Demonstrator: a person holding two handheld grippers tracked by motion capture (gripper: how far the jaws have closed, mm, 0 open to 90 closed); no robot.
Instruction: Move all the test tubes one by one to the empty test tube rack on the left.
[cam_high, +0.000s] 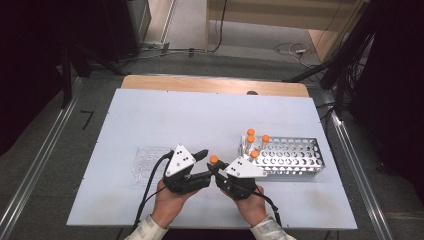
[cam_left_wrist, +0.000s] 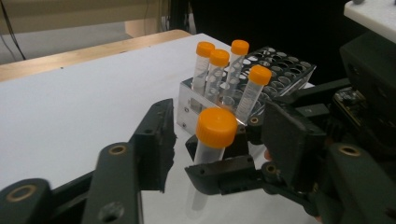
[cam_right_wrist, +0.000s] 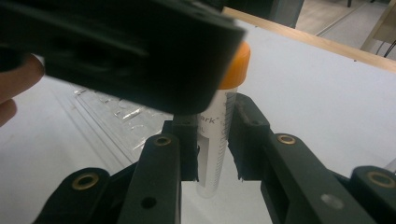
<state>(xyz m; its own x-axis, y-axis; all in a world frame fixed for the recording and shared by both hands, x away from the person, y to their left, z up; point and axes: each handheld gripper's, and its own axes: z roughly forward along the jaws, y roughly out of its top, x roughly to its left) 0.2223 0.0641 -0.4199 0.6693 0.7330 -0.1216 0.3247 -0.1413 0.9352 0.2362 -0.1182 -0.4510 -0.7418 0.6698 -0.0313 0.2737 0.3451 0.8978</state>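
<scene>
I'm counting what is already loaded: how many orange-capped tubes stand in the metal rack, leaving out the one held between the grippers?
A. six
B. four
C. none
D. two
B: the left gripper view shows four orange-capped tubes standing upright together at one end of the metal rack, while a fifth tube is held upright by the right gripper in front of it.

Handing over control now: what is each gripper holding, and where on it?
The right gripper clamps the orange-capped tube upright by its clear body, below the cap. The left gripper flanks the cap, not gripping.
</scene>
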